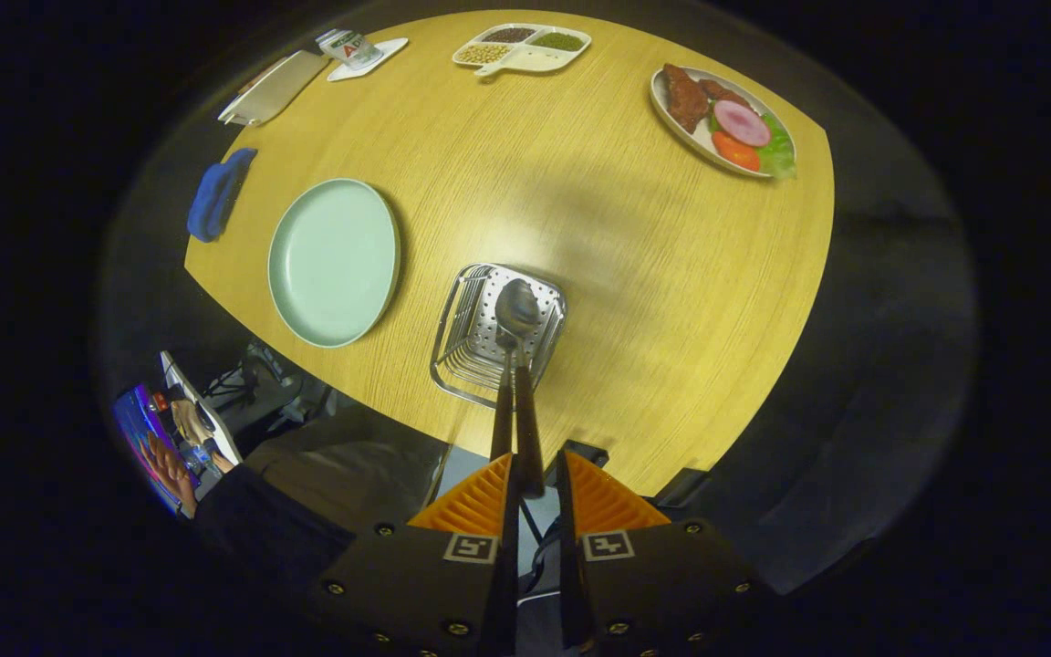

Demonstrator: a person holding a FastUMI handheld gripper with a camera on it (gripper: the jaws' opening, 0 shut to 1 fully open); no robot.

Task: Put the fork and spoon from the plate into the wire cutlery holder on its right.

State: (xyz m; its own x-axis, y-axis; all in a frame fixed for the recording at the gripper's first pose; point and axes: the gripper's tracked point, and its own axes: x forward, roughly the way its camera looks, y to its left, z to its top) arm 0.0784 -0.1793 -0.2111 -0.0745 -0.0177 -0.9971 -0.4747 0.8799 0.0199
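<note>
Above holder [489,342], half-hidden fork [501,415]

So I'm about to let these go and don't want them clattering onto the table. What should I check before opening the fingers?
1. Grip: gripper shut on two dark handles, spoon and fork together: ok.
2. Spoon bowl over the wire cutlery holder: ok.
3. Fork head over the holder: cannot tell, hidden behind the spoon.
4. Holder upright on the table: ok.
5. Green plate beside the holder has no cutlery left: ok.
6. Height above the holder's floor: cannot tell.
</note>
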